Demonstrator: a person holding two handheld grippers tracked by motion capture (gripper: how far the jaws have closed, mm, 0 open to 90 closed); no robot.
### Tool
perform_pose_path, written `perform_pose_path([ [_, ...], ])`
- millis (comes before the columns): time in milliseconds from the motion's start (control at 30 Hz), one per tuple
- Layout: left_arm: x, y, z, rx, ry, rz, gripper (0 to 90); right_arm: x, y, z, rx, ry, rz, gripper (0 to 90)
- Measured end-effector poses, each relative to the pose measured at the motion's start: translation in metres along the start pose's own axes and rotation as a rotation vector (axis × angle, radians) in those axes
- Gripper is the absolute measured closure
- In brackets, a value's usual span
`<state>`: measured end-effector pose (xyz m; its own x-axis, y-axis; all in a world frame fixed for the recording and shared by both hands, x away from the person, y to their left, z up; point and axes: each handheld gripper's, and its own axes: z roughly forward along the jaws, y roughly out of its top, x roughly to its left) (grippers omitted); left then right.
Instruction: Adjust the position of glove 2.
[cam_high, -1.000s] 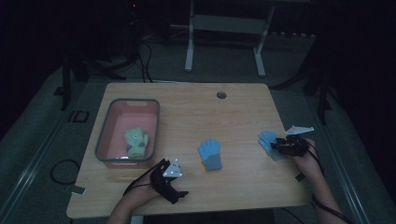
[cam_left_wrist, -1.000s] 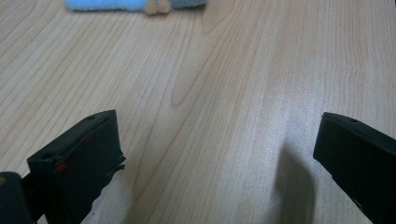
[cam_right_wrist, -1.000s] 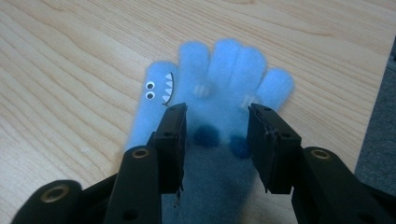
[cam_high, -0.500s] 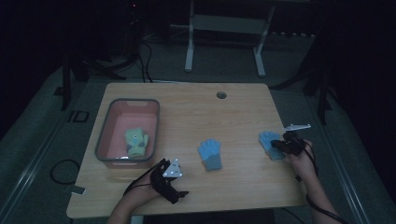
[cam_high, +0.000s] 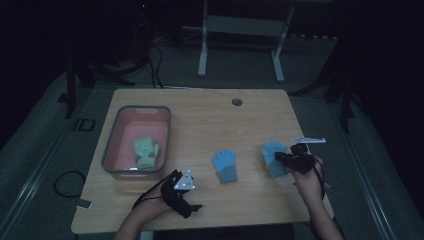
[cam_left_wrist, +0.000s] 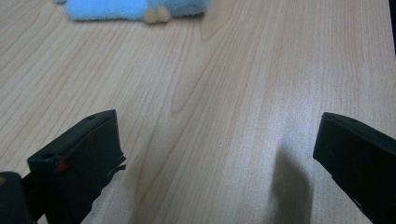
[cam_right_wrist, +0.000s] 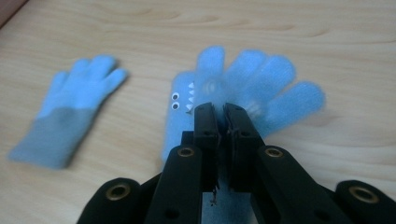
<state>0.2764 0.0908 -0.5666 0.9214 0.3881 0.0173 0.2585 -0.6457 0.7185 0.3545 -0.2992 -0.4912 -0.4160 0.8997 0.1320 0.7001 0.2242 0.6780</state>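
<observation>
High view: right gripper (cam_high: 281, 158) clamped on the blue monster glove (cam_high: 273, 157) near the table's (cam_high: 250, 120) right edge; plain blue glove (cam_high: 225, 166) mid-table, green glove (cam_high: 145, 152) lying in the pink bin (cam_high: 113, 143).

Left gripper view: left gripper (cam_left_wrist: 219, 154) spread wide over bare wood, gripping nothing.

Right gripper view: jaws pinched on thin fabric (cam_right_wrist: 243, 88); likely to slip free if lifted fast.

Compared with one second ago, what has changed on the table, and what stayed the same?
The right gripper has closed its jaws on the blue monster glove and carried it leftward, toward the plain blue glove. The left gripper stayed open in its place near the table's front edge. The plain blue glove and the green glove in the pink bin did not move.
</observation>
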Motion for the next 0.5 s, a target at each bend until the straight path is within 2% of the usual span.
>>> perform_pose_path([
  [100, 0.0, 0.0, 0.0, 0.002, 0.002, 0.007, 1.3, 0.014, -0.005, 0.006, -0.001, 0.011, 0.028, 84.6],
  [200, 0.0, 0.0, 0.0, 0.003, 0.001, 0.009, 1.3, 0.021, -0.007, 0.009, -0.007, 0.0, 0.028, 84.6],
  [233, 0.0, 0.001, 0.0, 0.004, 0.003, 0.013, 1.3, 0.026, -0.009, 0.014, -0.014, -0.007, 0.049, 84.5],
  [267, 0.0, 0.001, 0.0, 0.004, 0.003, 0.013, 1.2, 0.026, -0.009, 0.014, -0.014, -0.007, 0.049, 84.5],
  [300, -0.001, 0.001, 0.0, 0.005, 0.004, 0.016, 1.3, 0.029, -0.012, 0.02, -0.018, -0.007, 0.079, 84.4],
  [500, -0.001, 0.0, 0.001, 0.01, 0.002, 0.027, 1.3, 0.035, -0.02, 0.039, -0.004, -0.058, 0.075, 83.2],
])
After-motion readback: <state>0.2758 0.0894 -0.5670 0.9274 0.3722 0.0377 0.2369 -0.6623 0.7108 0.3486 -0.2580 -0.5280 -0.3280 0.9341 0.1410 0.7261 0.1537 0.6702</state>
